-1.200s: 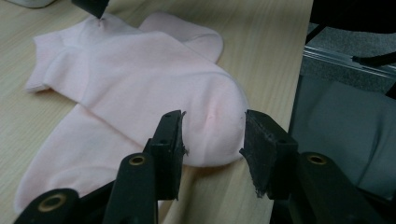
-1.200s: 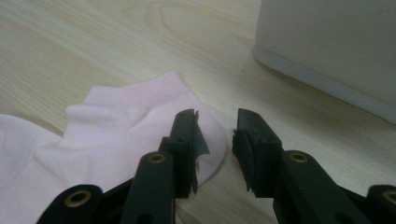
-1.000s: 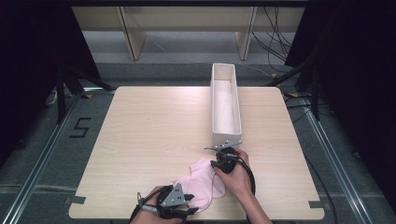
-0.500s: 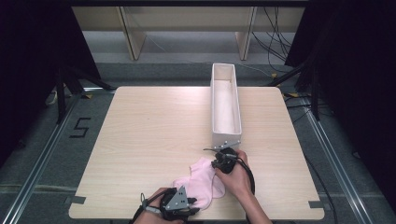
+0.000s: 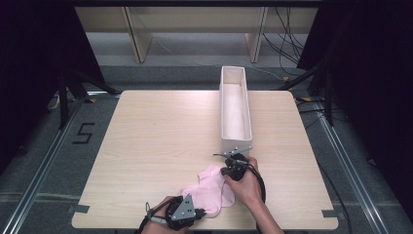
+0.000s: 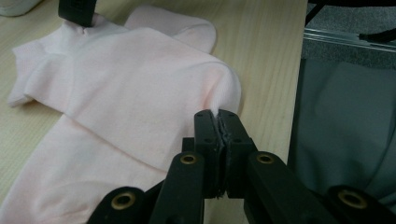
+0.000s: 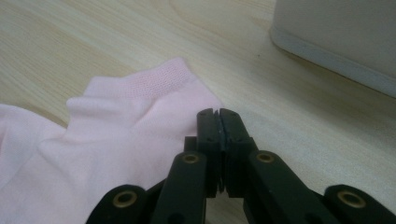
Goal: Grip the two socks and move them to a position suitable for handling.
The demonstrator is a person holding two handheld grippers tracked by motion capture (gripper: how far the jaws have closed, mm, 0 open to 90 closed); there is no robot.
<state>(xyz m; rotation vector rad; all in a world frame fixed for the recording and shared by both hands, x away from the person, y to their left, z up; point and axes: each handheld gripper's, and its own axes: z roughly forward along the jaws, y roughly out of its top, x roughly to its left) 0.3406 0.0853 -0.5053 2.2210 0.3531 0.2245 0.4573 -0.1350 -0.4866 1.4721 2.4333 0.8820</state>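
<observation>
tongs, left (image 6: 218,114): jaws just closed, pinched tight on a fold at the near edge of the pink socks (image 6: 126,88), thin cloth caught between the pads. tongs, right (image 7: 217,113): jaws likewise just closed, clamped on the cuff-side edge of the same pink socks, a thin layer of knit gripped between them. pink socks: short ankle pair, laid one on the other, flat on the counter (image 5: 160,131) at its near edge, between both hands, just short of the near end of the white box (image 5: 235,109). white box: long, narrow, open-topped, standing lengthwise on the right half of the counter, apart from the socks. handling, by judgement: very light, soft, limp knit; will sag and drape from whichever points are held; not fragile, not slippery, though layers may slide apart if only one is pinched. best hold: opposite edges, both layers together, at ribbed cuff and at toe or heel fold, as now taken. risk: upper sock lifting alone, lower one left lying.
</observation>
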